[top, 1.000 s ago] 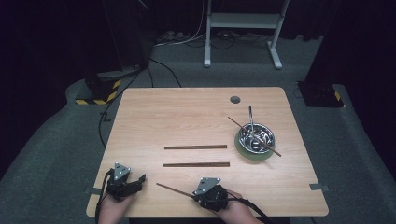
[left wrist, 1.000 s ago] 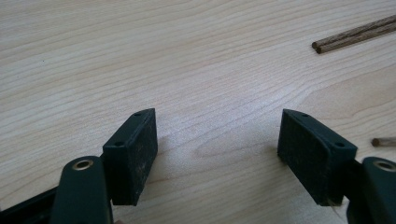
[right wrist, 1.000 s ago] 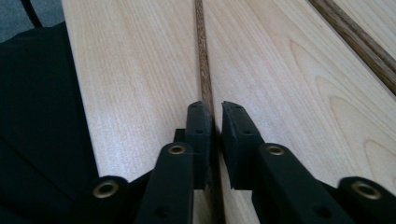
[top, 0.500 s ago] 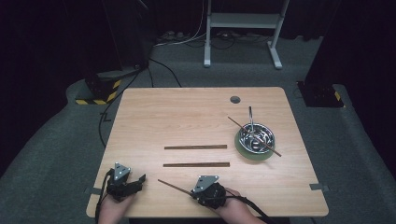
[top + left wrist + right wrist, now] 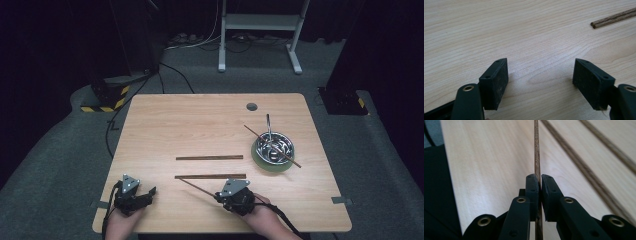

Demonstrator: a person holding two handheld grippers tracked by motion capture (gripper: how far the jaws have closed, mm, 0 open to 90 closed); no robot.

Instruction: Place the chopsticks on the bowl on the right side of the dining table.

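Observation:
My right gripper (image 5: 219, 196) (image 5: 539, 179) is near the table's front edge, shut on a thin brown chopstick (image 5: 198, 187) (image 5: 536, 150). The stick points left and away from it, close over the wood. Two more dark chopstick pairs lie flat and parallel on the table, one near (image 5: 210, 176) (image 5: 574, 157) and one farther (image 5: 209, 157) (image 5: 609, 143). The held stick's tip is close to the near pair's left end. At the front left my left gripper (image 5: 149, 193) (image 5: 540, 75) rests open over bare wood, nothing between its pads. The ends of a chopstick pair (image 5: 614, 18) show beyond it.
A steel bowl on a green dish (image 5: 272, 150) stands at the right, holding metal utensils, with a chopstick (image 5: 295, 162) laid across it. A round cable hole (image 5: 251, 106) sits near the table's (image 5: 165, 125) far edge. Dark carpet surrounds the table.
My right gripper has moved a little forward and right with the chopstick, whose tip has swung toward the near lying pair. The left gripper has not moved.

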